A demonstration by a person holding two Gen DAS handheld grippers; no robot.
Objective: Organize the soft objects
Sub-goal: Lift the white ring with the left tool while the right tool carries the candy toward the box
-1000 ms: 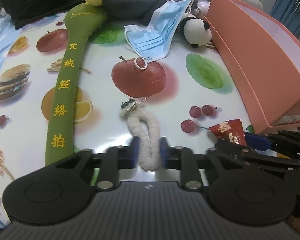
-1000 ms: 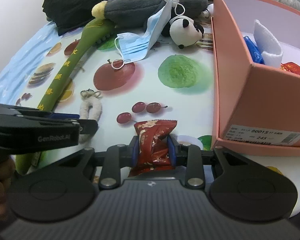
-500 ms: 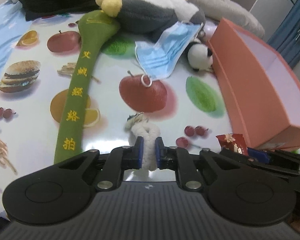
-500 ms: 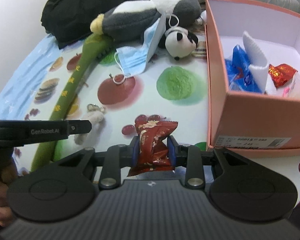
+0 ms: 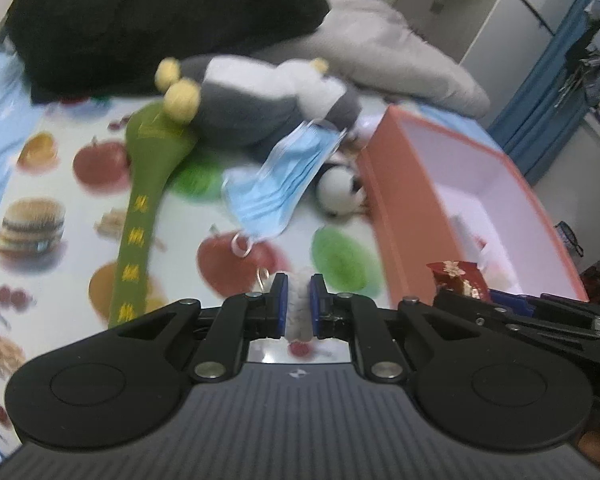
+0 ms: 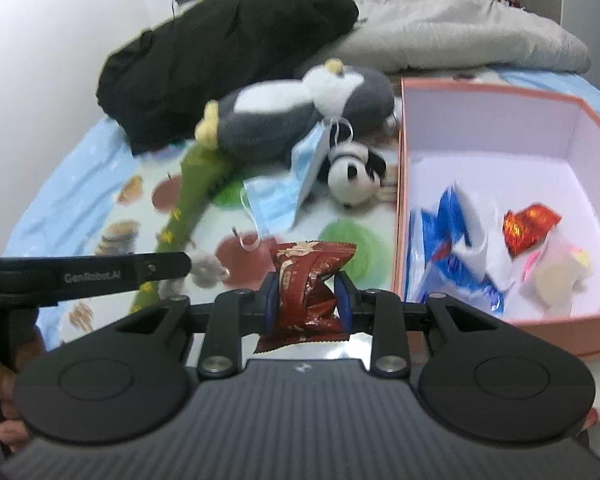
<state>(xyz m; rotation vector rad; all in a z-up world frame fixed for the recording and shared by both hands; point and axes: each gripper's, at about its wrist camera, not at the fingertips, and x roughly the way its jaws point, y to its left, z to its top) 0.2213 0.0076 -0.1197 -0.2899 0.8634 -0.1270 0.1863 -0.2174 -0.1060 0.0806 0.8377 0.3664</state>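
Note:
My left gripper (image 5: 297, 298) is shut on a white knitted rope charm (image 5: 297, 312) and holds it lifted off the fruit-print cloth (image 5: 52, 184). Its arm and the charm (image 6: 206, 268) also show at the left of the right wrist view. My right gripper (image 6: 306, 300) is shut on a red snack packet (image 6: 306, 280), held in the air beside the pink box (image 6: 398, 216). The packet (image 5: 458, 280) shows at the right of the left wrist view. On the cloth lie a blue face mask (image 5: 280, 188), a small panda plush (image 6: 354, 172), a grey penguin plush (image 6: 300, 116) and a long green padded stick (image 5: 144, 208).
The pink box holds blue and white packets (image 6: 456, 252), a shiny red wrapper (image 6: 530, 226) and a pale soft item (image 6: 556, 276). A black garment (image 6: 220, 56) and a grey quilt (image 6: 460, 32) lie at the back. A person's hand (image 6: 4, 380) grips the left tool.
Both grippers rose off the cloth with their loads. The left jaws squeezed tighter on the rope charm, which left the cloth. The inside of the box came into view.

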